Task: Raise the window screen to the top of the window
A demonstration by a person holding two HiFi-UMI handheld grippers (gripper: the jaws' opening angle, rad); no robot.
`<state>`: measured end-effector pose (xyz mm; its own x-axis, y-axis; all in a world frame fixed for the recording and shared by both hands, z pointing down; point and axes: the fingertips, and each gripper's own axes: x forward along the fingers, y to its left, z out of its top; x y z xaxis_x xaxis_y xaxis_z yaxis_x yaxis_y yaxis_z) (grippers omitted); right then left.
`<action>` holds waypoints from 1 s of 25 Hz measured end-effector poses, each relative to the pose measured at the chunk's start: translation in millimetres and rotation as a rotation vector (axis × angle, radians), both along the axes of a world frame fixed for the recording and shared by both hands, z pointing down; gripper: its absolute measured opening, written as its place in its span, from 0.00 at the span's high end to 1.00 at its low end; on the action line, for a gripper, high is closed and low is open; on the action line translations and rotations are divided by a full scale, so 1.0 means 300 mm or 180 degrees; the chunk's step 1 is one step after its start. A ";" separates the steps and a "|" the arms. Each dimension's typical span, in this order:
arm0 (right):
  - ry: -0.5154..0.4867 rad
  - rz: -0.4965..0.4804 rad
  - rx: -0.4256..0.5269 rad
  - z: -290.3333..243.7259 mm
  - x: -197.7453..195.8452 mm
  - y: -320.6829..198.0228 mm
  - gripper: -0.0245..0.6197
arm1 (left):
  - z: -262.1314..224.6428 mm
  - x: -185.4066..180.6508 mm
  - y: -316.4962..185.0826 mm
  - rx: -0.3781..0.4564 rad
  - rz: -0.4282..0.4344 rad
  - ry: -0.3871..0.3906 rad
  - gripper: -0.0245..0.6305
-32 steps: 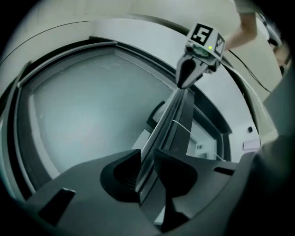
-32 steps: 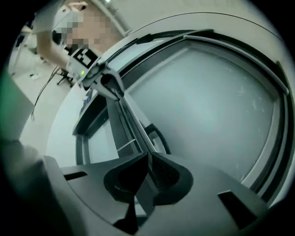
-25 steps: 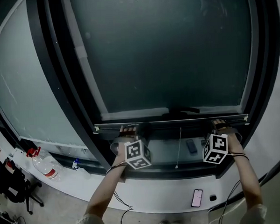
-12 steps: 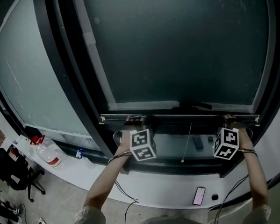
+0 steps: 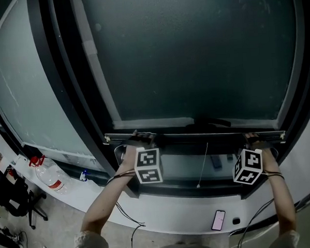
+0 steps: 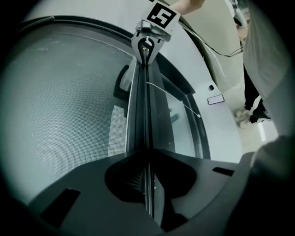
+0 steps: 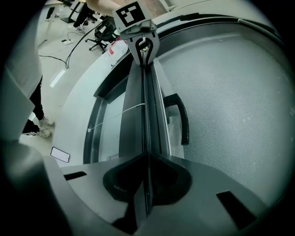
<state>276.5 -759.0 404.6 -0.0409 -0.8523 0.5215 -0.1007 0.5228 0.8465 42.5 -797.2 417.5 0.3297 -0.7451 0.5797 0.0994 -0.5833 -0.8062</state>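
The window screen (image 5: pixel 193 56) is dark mesh that ends below in a long dark bottom bar (image 5: pixel 197 136). A gap of bare glass shows beneath the bar. My left gripper (image 5: pixel 139 138) is shut on the bar near its left end, and in the left gripper view its jaws (image 6: pixel 148 154) pinch the bar's thin edge. My right gripper (image 5: pixel 253 138) is shut on the bar near its right end (image 7: pixel 147 159). A black handle (image 5: pixel 213 124) sits mid-bar, and a thin pull cord (image 5: pixel 203 165) hangs from it.
Thick dark window frames stand on both sides (image 5: pixel 65 89). Below runs a white sill ledge (image 5: pixel 165 213). On it lie a phone (image 5: pixel 218 220) and a small bottle (image 5: pixel 83 175). A big water bottle (image 5: pixel 50 175) and a chair (image 5: pixel 14 203) stand at the lower left.
The head view has shifted a little. Both grippers keep their hold on the bottom bar, and the bar stays at about the same height against the frame.
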 end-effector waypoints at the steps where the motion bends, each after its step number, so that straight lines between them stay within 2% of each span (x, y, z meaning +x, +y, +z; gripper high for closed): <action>1: 0.0020 0.0008 -0.0032 -0.002 0.000 -0.001 0.92 | -0.004 0.000 -0.002 0.0009 -0.0028 0.0013 0.89; 6: 0.0100 0.0020 -0.0275 0.005 -0.009 0.004 0.92 | -0.004 -0.004 -0.007 -0.0098 -0.0395 0.0014 0.90; 8: 0.0088 0.0026 -0.0374 0.003 -0.008 0.001 0.92 | -0.007 -0.001 -0.008 -0.0120 -0.0365 -0.0012 0.91; 11: 0.0030 0.0079 -0.0515 -0.001 -0.007 -0.002 0.92 | -0.013 0.007 -0.005 0.0015 -0.0208 -0.0128 0.91; 14: 0.0093 0.0171 -0.0556 -0.003 -0.009 -0.005 0.92 | -0.009 0.007 -0.004 0.0062 -0.0216 -0.0245 0.93; 19: 0.0250 0.0228 -0.0620 0.006 -0.011 -0.002 0.93 | -0.001 0.007 -0.005 -0.0120 -0.0364 -0.0242 0.93; 23: -0.0066 0.0161 -0.0826 -0.002 -0.012 -0.006 0.93 | 0.004 0.004 -0.010 -0.0462 -0.0420 -0.0316 0.93; 25: -0.0103 0.0151 -0.0903 -0.001 -0.017 -0.005 0.93 | 0.006 0.000 -0.008 -0.0626 -0.0460 -0.0397 0.93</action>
<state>271.4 -760.6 404.3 -0.0250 -0.6740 0.7383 -0.1553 0.7322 0.6632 42.6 -799.7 419.3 0.1449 -0.6483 0.7475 0.0952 -0.7428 -0.6627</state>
